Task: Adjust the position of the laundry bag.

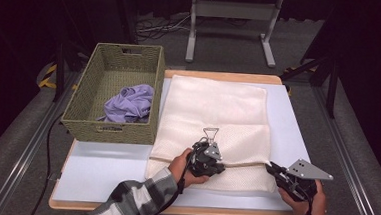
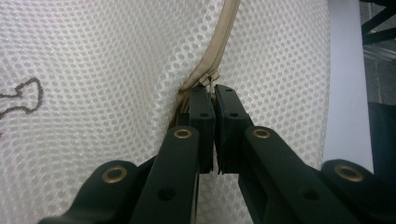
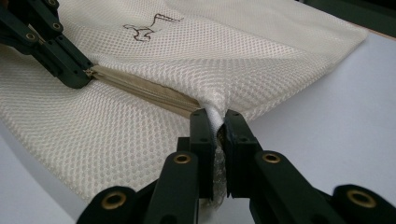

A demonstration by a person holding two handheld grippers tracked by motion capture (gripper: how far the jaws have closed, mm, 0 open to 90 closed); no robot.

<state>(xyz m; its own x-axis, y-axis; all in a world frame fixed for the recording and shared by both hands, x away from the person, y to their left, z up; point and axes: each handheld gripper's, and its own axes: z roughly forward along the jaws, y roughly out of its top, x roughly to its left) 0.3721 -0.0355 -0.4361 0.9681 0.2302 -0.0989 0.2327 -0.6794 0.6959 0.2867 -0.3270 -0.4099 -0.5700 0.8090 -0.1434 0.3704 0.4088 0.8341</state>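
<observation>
A cream mesh laundry bag [image 1: 212, 124] lies flat on the white table, its tan zipper [image 3: 140, 88] running across the near part. My left gripper [image 1: 215, 165] sits over the middle of the zipper line, shut on the zipper pull [image 2: 212, 84]. My right gripper [image 1: 270, 167] is at the bag's right edge, shut on a pinch of mesh [image 3: 217, 114] at the zipper's end. In the right gripper view the left gripper [image 3: 84, 77] shows farther along the zipper.
A woven green basket [image 1: 114, 90] stands at the table's left with a lilac garment [image 1: 128, 103] inside. The white table top [image 1: 104, 167] has bare room in front of the basket. A grey metal stand [image 1: 231, 25] is on the floor behind.
</observation>
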